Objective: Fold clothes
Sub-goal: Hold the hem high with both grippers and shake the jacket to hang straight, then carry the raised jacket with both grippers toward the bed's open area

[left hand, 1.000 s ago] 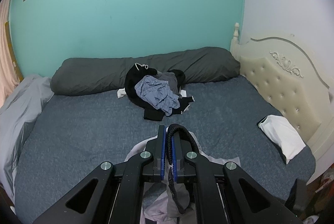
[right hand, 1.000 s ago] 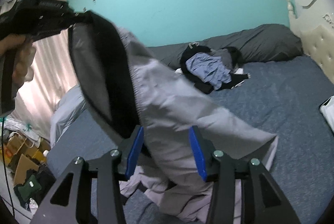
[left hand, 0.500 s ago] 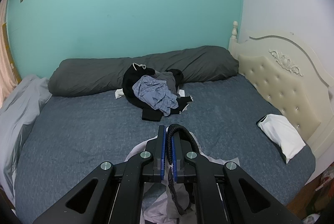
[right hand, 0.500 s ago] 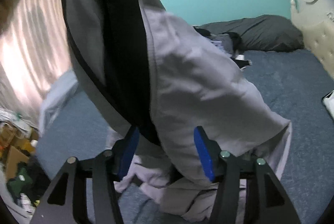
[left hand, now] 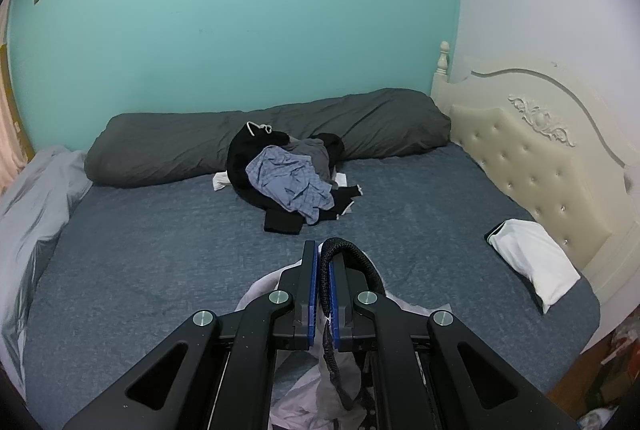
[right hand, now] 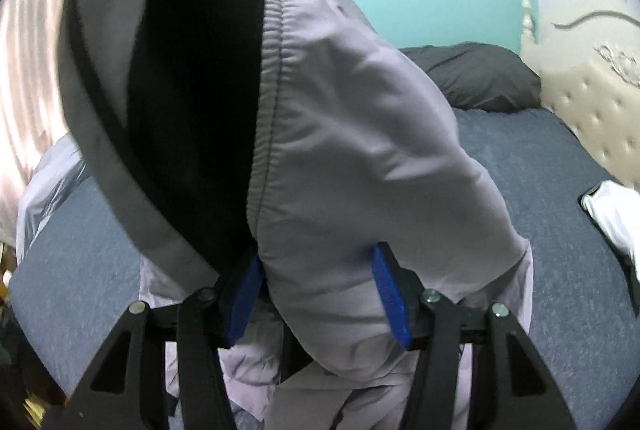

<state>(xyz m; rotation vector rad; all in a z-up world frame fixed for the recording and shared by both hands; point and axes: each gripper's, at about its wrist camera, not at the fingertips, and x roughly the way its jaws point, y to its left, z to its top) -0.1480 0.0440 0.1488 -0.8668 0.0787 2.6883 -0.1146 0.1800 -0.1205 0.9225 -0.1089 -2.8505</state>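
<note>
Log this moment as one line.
left hand-held gripper: shut on waistband | right hand-held gripper: open around pale garment | bed: pile unfolded

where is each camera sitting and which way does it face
Left wrist: on the left gripper, shut on the black waistband of light grey trousers, facing the teal wall across the blue bed.
Right wrist: on the right gripper, open, its fingers astride the hanging trousers.
Shared: dark grey bolster, cream headboard.
</note>
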